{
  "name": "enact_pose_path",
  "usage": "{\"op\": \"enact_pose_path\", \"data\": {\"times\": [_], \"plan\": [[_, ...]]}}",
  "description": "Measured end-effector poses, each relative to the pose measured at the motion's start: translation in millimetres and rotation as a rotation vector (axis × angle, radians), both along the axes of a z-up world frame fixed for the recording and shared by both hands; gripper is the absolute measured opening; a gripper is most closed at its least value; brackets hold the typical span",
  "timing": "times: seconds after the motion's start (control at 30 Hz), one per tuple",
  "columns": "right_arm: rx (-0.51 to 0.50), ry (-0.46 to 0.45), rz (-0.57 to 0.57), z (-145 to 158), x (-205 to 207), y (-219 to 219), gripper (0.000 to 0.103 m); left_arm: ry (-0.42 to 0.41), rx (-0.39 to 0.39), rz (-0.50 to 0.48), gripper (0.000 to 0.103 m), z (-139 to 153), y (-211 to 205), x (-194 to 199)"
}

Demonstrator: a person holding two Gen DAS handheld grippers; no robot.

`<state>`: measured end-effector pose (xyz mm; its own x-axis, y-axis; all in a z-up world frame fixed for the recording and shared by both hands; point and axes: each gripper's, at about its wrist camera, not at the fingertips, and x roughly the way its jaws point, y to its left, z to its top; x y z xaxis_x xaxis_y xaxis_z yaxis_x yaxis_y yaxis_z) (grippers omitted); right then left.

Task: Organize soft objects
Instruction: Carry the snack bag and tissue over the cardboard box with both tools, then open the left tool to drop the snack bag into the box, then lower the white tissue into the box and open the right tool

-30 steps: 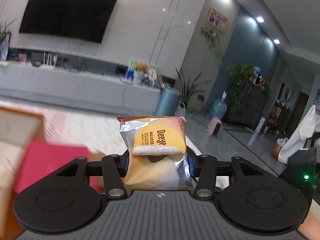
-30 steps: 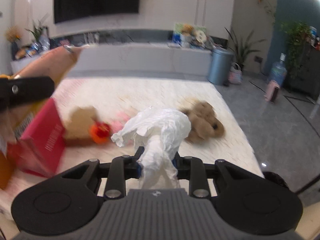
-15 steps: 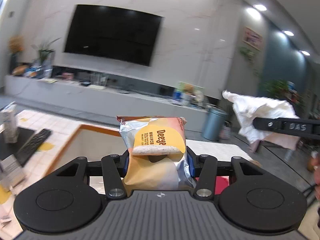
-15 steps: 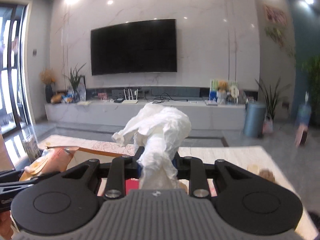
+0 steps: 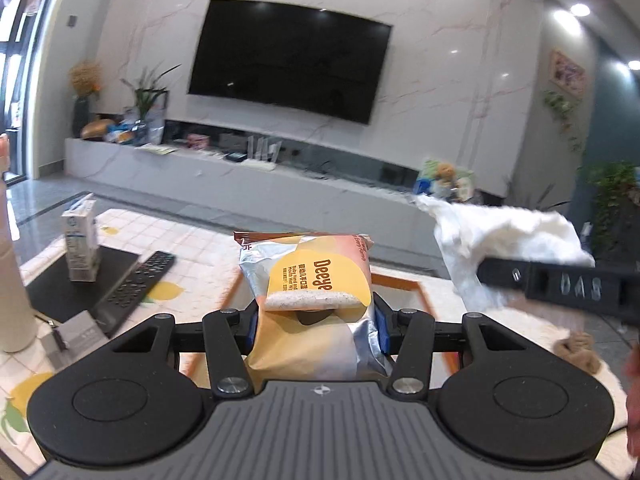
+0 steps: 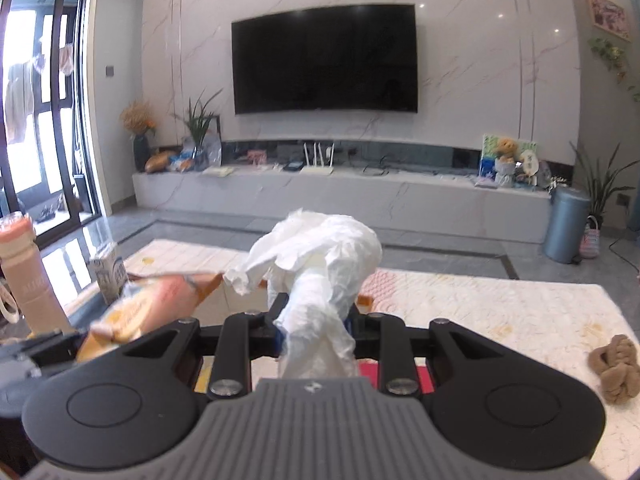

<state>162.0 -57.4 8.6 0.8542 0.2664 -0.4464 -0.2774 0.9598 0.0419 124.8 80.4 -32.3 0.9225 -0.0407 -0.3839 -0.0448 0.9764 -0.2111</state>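
Wipes pack (image 5: 312,300) sits clamped in the left gripper (image 5: 314,320) at frame centre; the right gripper (image 6: 316,332) pinches a crumpled white tissue (image 6: 320,256). Both hang over the orange-rimmed box (image 5: 404,282), nothing dropped yet. A brown knotted plush (image 6: 616,372) at lower right waits on the rug.

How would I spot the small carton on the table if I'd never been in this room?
Find the big black TV on the marble wall, then drop to the tiled table in front. At its left end stands a white and blue carton, upright beside the flat black remote; it is the only boxy, standing thing there.
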Motion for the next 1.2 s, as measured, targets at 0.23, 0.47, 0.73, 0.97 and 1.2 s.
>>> {"op": "enact_pose_path", "data": {"times": [0.23, 0.47, 0.73, 0.97, 1.2], "plan": [[0.021, 0.081, 0.033, -35.0, 20.8, 6.7, 0.025, 0.062, 0.027, 0.005, 0.057, -21.1, 6.5, 18.0], [0.012, 0.112, 0.050, -55.8, 21.2, 13.7, 0.025, 0.123, 0.102, 0.003, 0.057, -22.0, 3.2, 42.6], [-0.003, 0.134, 0.065, -61.9, 23.5, 16.7, 0.025, 0.166, 0.169, 0.000, 0.082, -32.5, -0.9, 56.3], [-0.060, 0.138, 0.078, -57.3, 19.0, 23.9, 0.025, 0.129, 0.074, 0.080, 0.094, -27.2, 15.3, 39.7], [-0.098, 0.123, 0.079, -39.4, 10.8, 29.8, 0.025, 0.148, 0.037, 0.094, 0.094, -21.9, 33.3, 36.5]]}}
